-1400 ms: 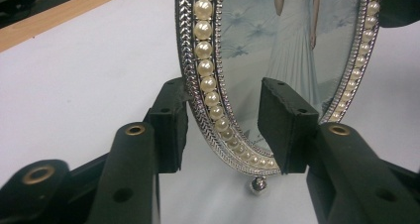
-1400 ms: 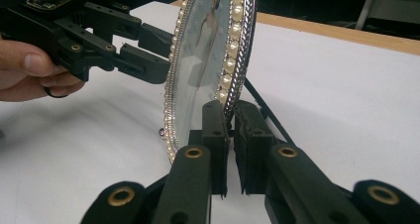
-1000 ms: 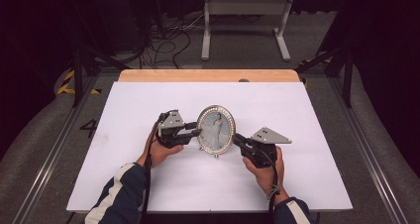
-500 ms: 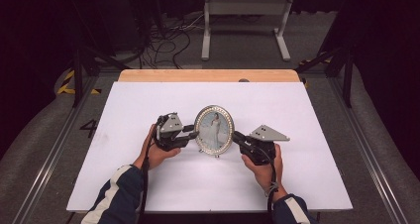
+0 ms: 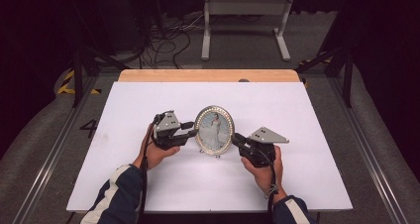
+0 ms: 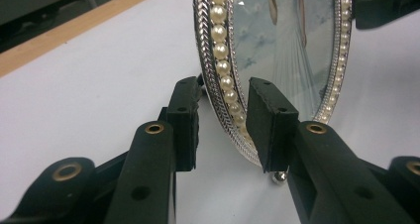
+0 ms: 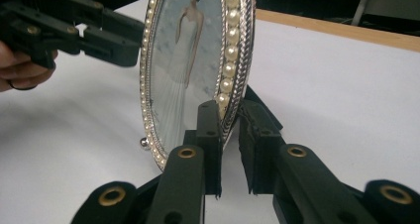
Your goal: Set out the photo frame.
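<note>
An oval picture frame (image 5: 214,130) with a pearl and silver rim stands upright on the white table top (image 5: 148,100), holding a photo of a figure in a white dress. My left gripper (image 5: 193,129) is at its left edge. In the left gripper view the jaws (image 6: 223,92) straddle the frame's rim (image 6: 218,60) with a gap on the outer side, so it is open. My right gripper (image 5: 235,137) is at the frame's lower right edge. In the right gripper view its jaws (image 7: 229,112) close narrowly on the frame's rim (image 7: 230,60).
A wooden strip (image 5: 208,75) runs along the table's far edge. Beyond it, on the floor, are a white metal stand (image 5: 245,21) and loose cables (image 5: 168,35). Rails run along both sides of the table. The left gripper (image 7: 99,30) shows beyond the frame in the right gripper view.
The frame and both grippers have shifted slightly to the left. Nothing else visibly differs.
</note>
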Available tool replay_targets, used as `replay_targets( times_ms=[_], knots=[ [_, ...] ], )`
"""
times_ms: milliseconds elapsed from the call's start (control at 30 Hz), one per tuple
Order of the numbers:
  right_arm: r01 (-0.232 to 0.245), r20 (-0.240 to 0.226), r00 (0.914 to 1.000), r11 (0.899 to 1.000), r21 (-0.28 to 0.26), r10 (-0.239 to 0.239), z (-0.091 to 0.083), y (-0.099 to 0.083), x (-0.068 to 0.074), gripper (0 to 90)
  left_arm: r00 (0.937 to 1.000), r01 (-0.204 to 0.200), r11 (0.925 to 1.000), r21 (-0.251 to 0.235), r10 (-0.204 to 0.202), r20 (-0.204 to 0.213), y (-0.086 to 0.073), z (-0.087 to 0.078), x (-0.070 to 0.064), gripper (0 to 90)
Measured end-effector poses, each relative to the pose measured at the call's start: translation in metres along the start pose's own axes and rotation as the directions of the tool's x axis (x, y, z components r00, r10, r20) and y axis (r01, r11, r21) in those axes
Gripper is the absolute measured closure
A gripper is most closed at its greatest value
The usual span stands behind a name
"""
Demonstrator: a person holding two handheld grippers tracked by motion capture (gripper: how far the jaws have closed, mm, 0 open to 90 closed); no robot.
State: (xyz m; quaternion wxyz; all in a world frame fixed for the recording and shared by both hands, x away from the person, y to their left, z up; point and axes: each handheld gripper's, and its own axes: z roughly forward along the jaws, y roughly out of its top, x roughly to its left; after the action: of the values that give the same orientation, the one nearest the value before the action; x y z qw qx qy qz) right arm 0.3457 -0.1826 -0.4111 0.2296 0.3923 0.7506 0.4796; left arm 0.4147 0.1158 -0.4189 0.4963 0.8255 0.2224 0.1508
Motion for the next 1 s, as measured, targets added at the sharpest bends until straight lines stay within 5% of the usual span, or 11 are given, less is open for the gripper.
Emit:
replay_targets(
  times_ms=[267, 1000],
  knots=[
    [-0.024, 0.016, 0.9996, 0.999, 0.026, 0.023, 0.005, -0.007, 0.005, 78.2, 0.9994, 0.001, 0.9997, 0.026, -0.002, 0.034, -0.001, 0.005, 0.000, 67.2],
    [-0.043, 0.022, 0.9989, 0.999, 0.029, 0.043, 0.009, -0.007, -0.006, 75.9, 0.9986, -0.048, 0.9960, 0.076, 0.046, 0.026, 0.000, 0.006, -0.008, 73.3]
  ],
)
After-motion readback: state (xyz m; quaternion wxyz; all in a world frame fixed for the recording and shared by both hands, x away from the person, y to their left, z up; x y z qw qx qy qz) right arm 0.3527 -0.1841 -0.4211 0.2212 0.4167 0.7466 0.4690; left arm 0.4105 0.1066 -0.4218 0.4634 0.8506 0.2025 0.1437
